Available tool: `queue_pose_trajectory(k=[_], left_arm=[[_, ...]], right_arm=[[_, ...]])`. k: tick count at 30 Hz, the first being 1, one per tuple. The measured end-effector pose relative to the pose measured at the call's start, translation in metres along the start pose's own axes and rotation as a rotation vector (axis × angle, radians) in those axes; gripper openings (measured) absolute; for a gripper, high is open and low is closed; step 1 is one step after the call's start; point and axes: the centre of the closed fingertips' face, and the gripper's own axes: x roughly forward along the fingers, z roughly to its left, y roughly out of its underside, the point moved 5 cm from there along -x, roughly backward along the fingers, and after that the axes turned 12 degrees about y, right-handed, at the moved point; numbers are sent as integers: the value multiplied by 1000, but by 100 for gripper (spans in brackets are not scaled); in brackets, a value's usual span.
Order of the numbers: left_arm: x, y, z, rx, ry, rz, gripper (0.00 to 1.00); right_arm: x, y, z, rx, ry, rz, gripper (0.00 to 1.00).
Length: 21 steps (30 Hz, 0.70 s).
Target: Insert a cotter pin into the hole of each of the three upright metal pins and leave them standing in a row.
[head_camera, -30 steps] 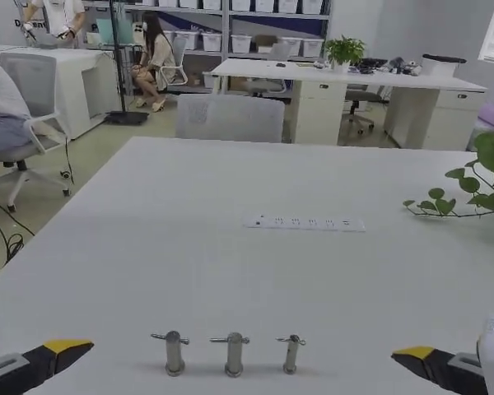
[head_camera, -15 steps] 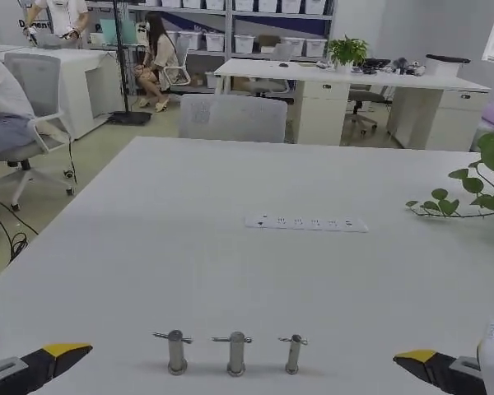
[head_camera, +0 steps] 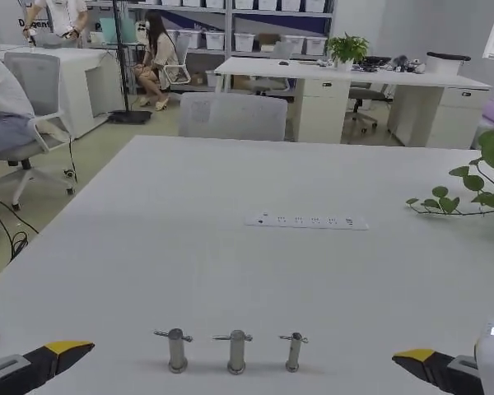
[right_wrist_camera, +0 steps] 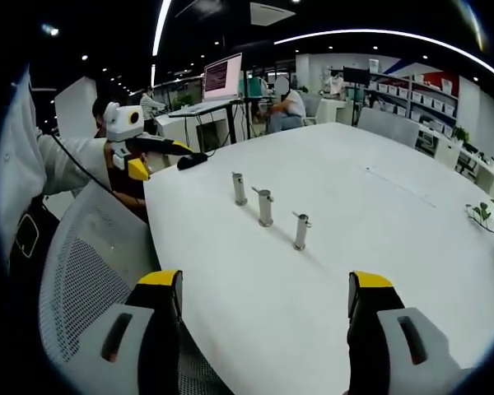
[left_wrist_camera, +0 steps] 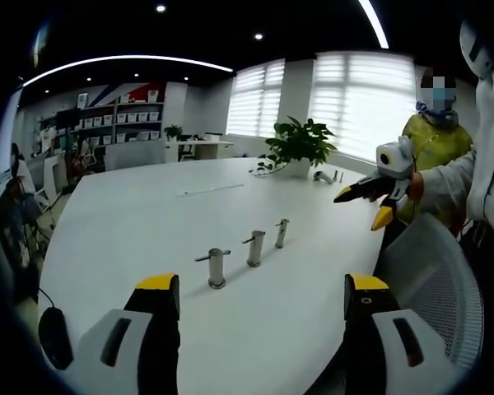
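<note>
Three upright metal pins stand in a row near the table's front edge: left pin (head_camera: 177, 352), middle pin (head_camera: 236, 353), right pin (head_camera: 293, 353). A thin cotter pin sticks out sideways through the top of each. The left gripper view shows the same row (left_wrist_camera: 255, 248), and so does the right gripper view (right_wrist_camera: 265, 206). My left gripper (head_camera: 62, 352) hovers left of the row, open (left_wrist_camera: 262, 284) and holding nothing. To the right of the row my right gripper (head_camera: 420, 359) is also open (right_wrist_camera: 263, 284) and empty. Both are apart from the pins.
A white power strip (head_camera: 306, 221) lies at mid-table. A trailing plant (head_camera: 469, 185) sits at the right edge. A grey chair (head_camera: 233, 118) stands at the far side and a mesh chair (right_wrist_camera: 90, 271) at the near edge. People sit in the background.
</note>
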Motion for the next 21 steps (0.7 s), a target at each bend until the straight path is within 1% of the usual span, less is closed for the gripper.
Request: queue_pose_trajectory(k=[10,21], left_arm=[[0,-1,1,2,-2,4,82],[0,-2,0,2,-6,-2,82]], right_arm=[[2,-1,0,4,-4,-3,84],[2,-2,-1,2,-3,-5,84]])
